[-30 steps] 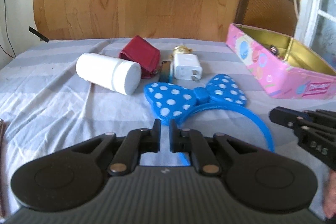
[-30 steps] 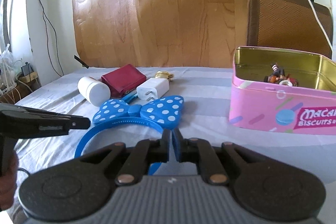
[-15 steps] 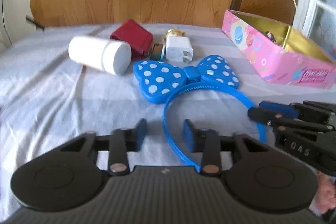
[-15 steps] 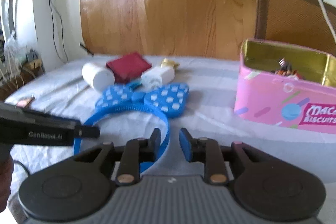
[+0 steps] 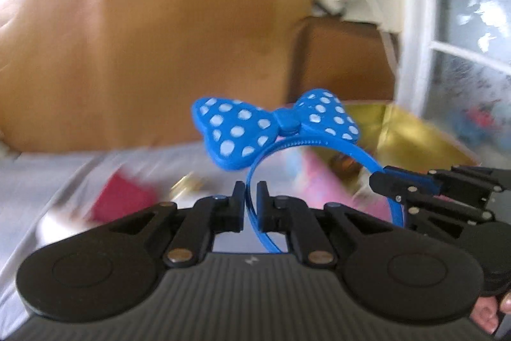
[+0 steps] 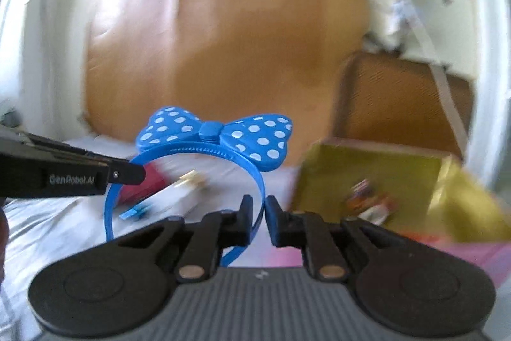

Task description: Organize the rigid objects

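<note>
A blue headband with a white-dotted bow [image 5: 274,127] is lifted off the bed, held by both grippers. My left gripper [image 5: 250,200] is shut on its left arm. My right gripper [image 6: 258,213] is shut on its right arm; it also shows in the left wrist view [image 5: 383,181]. The bow [image 6: 214,133] stands upright in front of both cameras. The open pink biscuit tin [image 6: 377,181] with a gold inside sits to the right, below the headband. The left gripper shows at the left edge of the right wrist view [image 6: 134,173].
A dark red wallet [image 5: 123,200], a white charger [image 6: 182,190] and a small gold object [image 5: 188,184] lie blurred on the grey striped sheet [image 5: 48,181]. A wooden headboard [image 5: 143,37] stands behind; a brown chair [image 6: 399,98] is at the right.
Both grippers opened, then closed on the headband's arms and lifted it off the sheet toward the tin. The views are now blurred from motion.
</note>
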`<action>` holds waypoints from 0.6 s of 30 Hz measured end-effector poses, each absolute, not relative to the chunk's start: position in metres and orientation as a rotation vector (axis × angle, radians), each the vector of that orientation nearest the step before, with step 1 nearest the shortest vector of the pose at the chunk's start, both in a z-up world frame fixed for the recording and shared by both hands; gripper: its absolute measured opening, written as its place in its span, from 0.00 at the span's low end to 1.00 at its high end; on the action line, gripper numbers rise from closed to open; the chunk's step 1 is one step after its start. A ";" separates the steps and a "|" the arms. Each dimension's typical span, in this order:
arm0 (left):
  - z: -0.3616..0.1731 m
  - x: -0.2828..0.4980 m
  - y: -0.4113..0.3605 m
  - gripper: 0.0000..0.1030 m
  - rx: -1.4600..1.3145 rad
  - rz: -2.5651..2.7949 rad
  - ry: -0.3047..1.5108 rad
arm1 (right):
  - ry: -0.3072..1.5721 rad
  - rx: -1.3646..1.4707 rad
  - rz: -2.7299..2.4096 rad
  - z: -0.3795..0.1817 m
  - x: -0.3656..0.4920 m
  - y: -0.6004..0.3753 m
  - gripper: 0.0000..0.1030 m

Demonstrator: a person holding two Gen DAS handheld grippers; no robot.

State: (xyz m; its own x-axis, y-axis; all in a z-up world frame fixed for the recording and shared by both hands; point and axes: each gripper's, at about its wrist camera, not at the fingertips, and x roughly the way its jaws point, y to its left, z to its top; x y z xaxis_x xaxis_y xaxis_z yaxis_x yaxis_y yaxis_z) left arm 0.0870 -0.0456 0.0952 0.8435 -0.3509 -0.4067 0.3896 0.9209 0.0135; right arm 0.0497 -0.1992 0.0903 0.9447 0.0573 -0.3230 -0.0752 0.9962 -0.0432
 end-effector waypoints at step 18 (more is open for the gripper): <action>0.072 0.236 -0.236 0.29 0.184 -0.432 0.594 | 0.441 0.080 -0.186 0.064 0.156 -0.390 0.23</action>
